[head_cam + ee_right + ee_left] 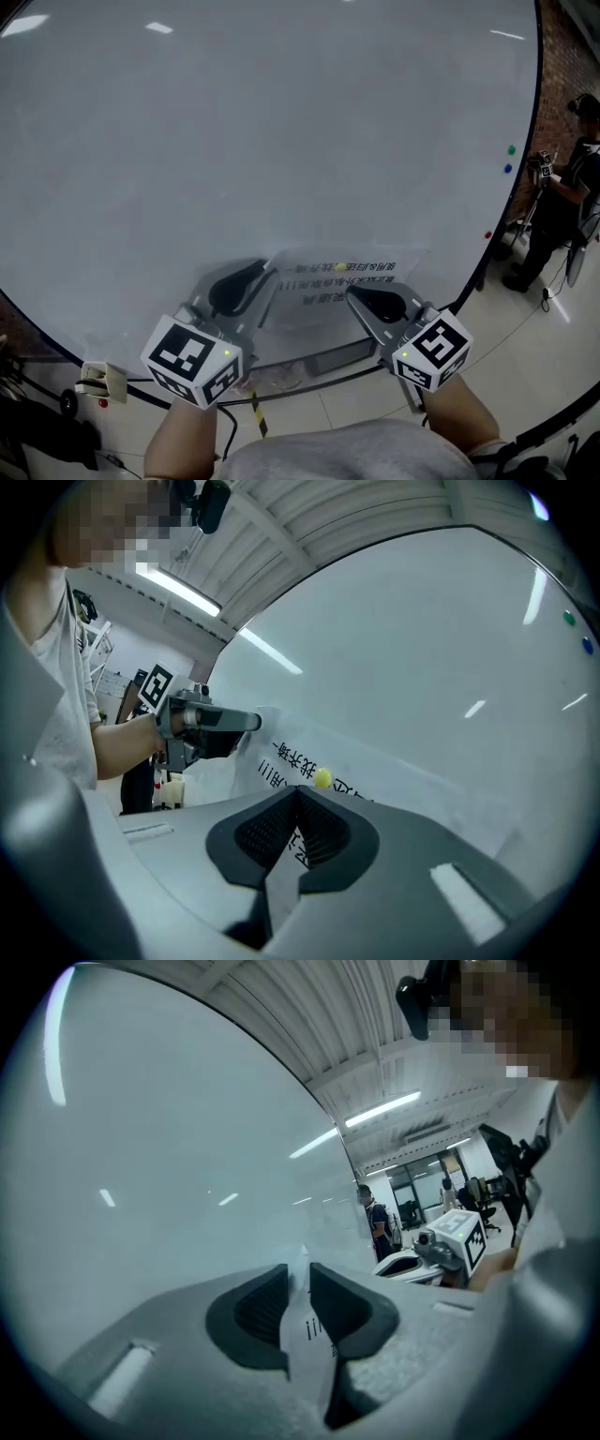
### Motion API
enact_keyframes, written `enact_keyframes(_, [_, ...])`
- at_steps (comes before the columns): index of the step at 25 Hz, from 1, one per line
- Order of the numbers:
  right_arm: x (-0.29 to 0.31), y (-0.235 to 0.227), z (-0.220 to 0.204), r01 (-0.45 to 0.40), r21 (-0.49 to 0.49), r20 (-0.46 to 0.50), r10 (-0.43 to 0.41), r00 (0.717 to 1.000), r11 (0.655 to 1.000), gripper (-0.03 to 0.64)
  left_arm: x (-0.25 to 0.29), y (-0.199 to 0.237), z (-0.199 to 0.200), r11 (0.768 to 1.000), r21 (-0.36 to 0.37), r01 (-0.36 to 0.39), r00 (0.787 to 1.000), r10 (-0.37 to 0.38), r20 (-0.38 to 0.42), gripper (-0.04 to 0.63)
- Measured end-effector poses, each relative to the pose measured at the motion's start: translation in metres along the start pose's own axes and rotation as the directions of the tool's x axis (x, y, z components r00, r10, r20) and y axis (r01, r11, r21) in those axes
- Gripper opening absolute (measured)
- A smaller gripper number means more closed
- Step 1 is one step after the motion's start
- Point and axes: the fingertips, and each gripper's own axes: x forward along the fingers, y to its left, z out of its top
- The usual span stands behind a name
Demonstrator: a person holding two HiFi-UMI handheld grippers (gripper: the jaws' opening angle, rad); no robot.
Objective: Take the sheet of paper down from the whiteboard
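The sheet of paper [319, 281] with printed lines hangs low on the whiteboard [234, 141], with a small yellow magnet [339, 268] on its upper part. My left gripper [265, 273] is at the sheet's left edge. In the left gripper view that edge [305, 1330] runs between the jaws of the left gripper [298, 1279], which stand a narrow gap apart. My right gripper [354, 292] is at the sheet's right side. In the right gripper view the right gripper [298, 794] is shut on the paper [281, 761], just below the magnet [322, 778].
Green [511, 149], blue [508, 169] and red [487, 234] magnets dot the board's right edge. A person [562, 206] stands beyond that edge. A marker tray [319, 361] runs under the paper, and a small holder [98, 380] hangs at the board's lower left.
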Motion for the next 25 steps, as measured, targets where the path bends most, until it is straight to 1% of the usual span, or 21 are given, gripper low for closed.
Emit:
enact_keyframes(1, [0.002,-0.002,0.001,0.011,-0.009,0.000,-0.011,1.000,1.000,-0.002,0.000,0.002,-0.001,1.000,-0.002,-0.001,1.000,0.001,0.000,0.053])
enact_keyframes(2, [0.004,-0.005,0.002,0.024,-0.021,0.001,-0.024,1.000,0.999,0.004,0.000,0.003,-0.001,1.000,-0.006,-0.002,1.000,0.002,0.001,0.036])
enact_keyframes(4, [0.007,-0.011,0.007,0.068,-0.069,0.007,-0.068,0.998,0.995,0.034,0.000,0.005,0.000,1.000,-0.009,-0.003,1.000,0.003,0.004,0.011])
enact_keyframes(7, [0.012,-0.016,0.011,0.144,-0.205,-0.005,-0.148,0.989,0.968,0.052,0.000,0.005,0.001,1.000,-0.004,0.004,1.000,-0.004,0.006,0.008])
enact_keyframes(8, [0.014,-0.015,0.010,0.160,-0.232,-0.013,-0.168,0.986,0.959,0.059,0.000,0.004,0.001,1.000,-0.004,0.008,1.000,-0.008,0.007,0.008])
enact_keyframes(11, [0.019,-0.015,0.009,0.191,-0.229,-0.016,-0.200,0.980,0.954,0.091,-0.001,0.003,-0.001,1.000,-0.016,0.019,1.000,-0.019,0.012,0.008])
enact_keyframes(14, [0.023,-0.018,0.007,0.242,-0.232,0.003,-0.248,0.969,0.942,0.091,-0.002,0.003,-0.003,0.999,-0.037,0.027,1.000,-0.026,0.017,0.008])
enact_keyframes(17, [0.024,-0.021,0.006,0.299,-0.278,0.010,-0.308,0.951,0.913,0.091,-0.004,0.002,-0.003,0.998,-0.051,0.033,0.999,-0.031,0.024,0.008])
enact_keyframes(21, [0.023,-0.021,0.007,0.343,-0.387,-0.020,-0.380,0.925,0.856,0.089,-0.004,0.000,-0.003,0.998,-0.060,0.036,0.999,-0.035,0.029,0.008])
enact_keyframes(23, [0.023,-0.021,0.006,0.368,-0.418,-0.015,-0.411,0.912,0.831,0.089,-0.004,-0.001,-0.003,0.997,-0.066,0.038,0.999,-0.036,0.031,0.008])
enact_keyframes(25, [0.023,-0.021,0.007,0.386,-0.431,0.003,-0.427,0.904,0.816,0.087,-0.004,-0.001,-0.004,0.997,-0.071,0.039,0.999,-0.037,0.031,0.008])
